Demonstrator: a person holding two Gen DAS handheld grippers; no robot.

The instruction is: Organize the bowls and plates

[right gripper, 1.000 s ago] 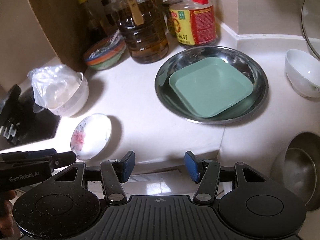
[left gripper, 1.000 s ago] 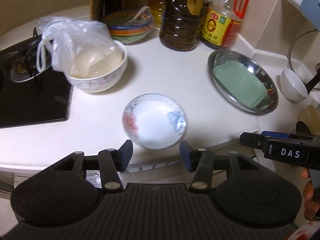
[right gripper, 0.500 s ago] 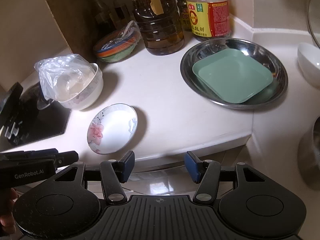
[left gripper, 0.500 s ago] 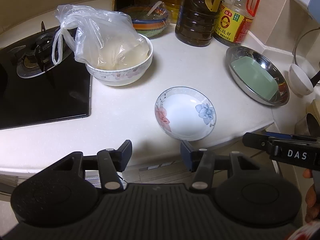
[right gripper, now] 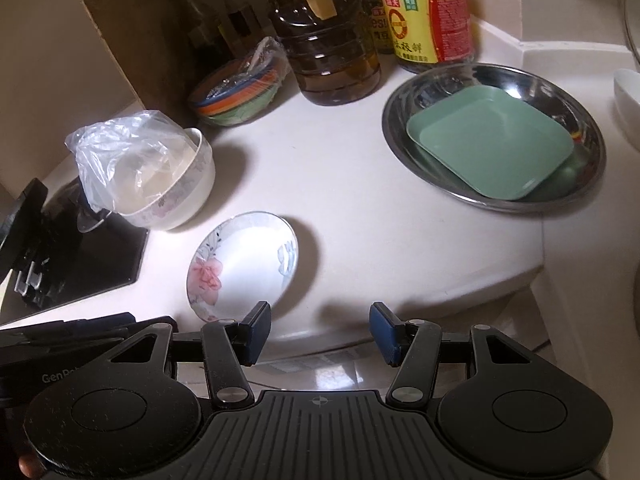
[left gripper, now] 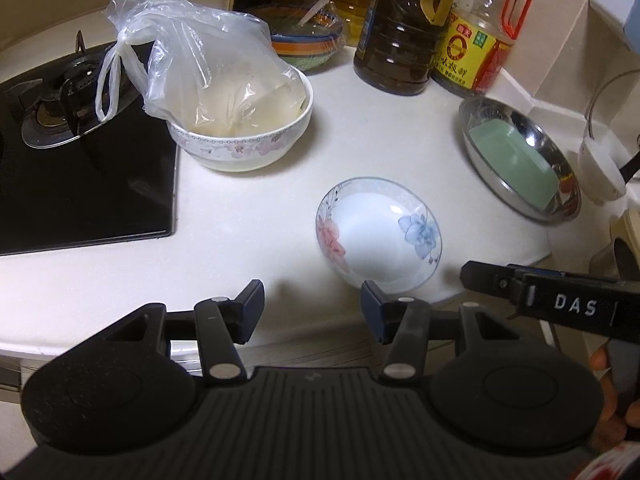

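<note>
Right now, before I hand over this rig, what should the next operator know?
Left gripper: open, empty, near the counter's front edge.
Right gripper: open, empty, alongside it.
Flowered dish: alone on the counter, just ahead of both.
Green square plate: already inside the steel pan.
Flowered bowl: by the stove, holding a plastic bag.
Done: nothing gripped yet.
Left: probably the dish goes onto the green plate.
</note>
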